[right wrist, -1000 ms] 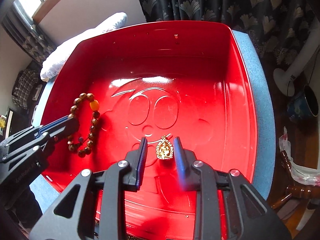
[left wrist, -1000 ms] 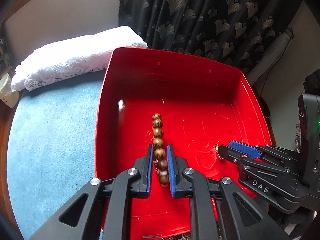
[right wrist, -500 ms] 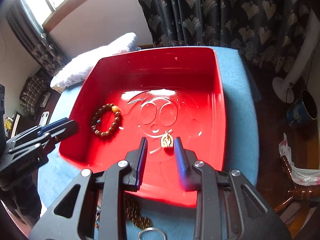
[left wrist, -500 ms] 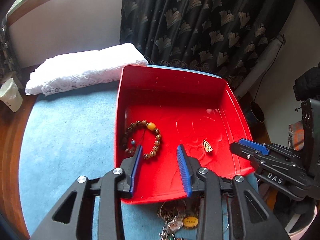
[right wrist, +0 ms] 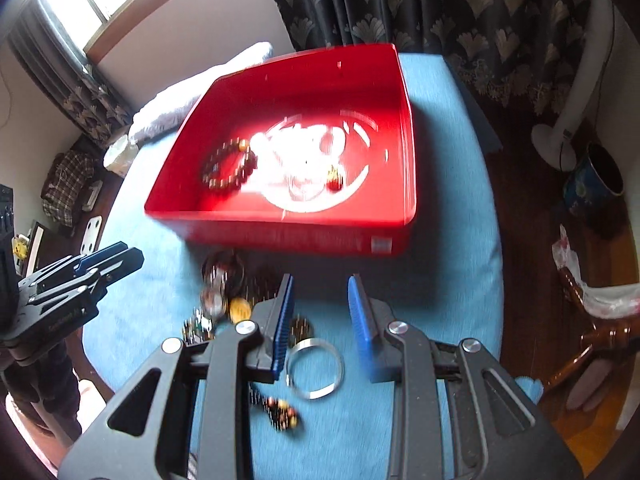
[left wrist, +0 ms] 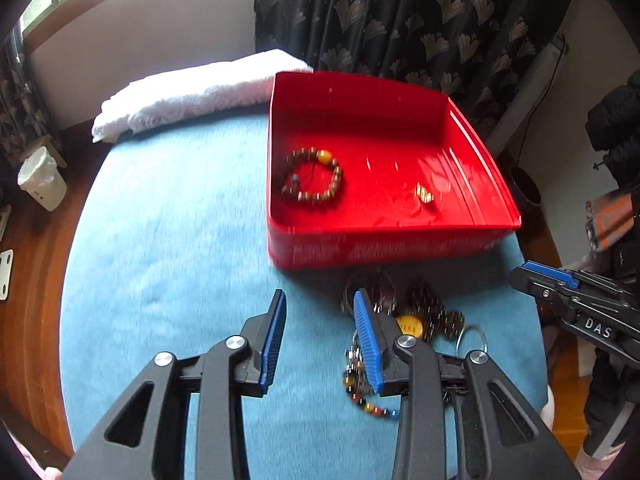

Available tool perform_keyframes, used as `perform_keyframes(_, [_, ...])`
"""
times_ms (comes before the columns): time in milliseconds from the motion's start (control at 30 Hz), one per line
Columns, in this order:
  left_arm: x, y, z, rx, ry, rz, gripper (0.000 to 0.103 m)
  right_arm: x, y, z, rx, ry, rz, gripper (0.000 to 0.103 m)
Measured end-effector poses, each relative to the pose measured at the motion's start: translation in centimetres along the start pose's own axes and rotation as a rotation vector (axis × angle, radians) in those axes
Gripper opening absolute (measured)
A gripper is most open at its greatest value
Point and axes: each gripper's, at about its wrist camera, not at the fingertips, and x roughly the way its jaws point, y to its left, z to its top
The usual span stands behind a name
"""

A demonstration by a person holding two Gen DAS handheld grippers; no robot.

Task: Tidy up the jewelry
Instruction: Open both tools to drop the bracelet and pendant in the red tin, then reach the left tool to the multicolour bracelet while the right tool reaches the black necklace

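A red tray (left wrist: 384,248) stands on the blue tablecloth. Inside it lie a brown bead bracelet (left wrist: 314,178) with one amber bead and a small gold pendant (left wrist: 424,193); the right wrist view shows the bracelet (right wrist: 230,168) and the pendant (right wrist: 335,178) too. In front of the tray lies a loose pile of jewelry (left wrist: 416,320), with a silver bangle (right wrist: 316,368) beside it. My left gripper (left wrist: 319,300) hangs open and empty over the cloth, its right finger over the pile. My right gripper (right wrist: 320,284) is open and empty above the bangle.
A folded white lace cloth (left wrist: 192,96) lies behind the tray at the left. The tablecloth (left wrist: 160,240) is bare to the tray's left. A dark patterned curtain (left wrist: 400,20) hangs behind. On the floor stand a white bin (left wrist: 40,180), a fan base (right wrist: 560,140) and a blue pot (right wrist: 596,184).
Both grippers have drawn back out of the tray and up, and now hang over the pile in front of it. The left jaws opened and let go of the bracelet, which stays in the tray.
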Motion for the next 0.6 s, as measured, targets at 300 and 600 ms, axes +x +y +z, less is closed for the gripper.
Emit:
perform_keyframes(300, [2.0,-0.4,-4.6,-0.007,0.119,-0.009,0.035,1.5,0.8,-5.8,0.016,0.107,0.031,0.031])
perform_keyframes(600, [3.4,-0.9,-6.6,-0.007,0.162,-0.011,0.039,2.0,1.4,-8.2,-0.004,0.154,0.063,0.032])
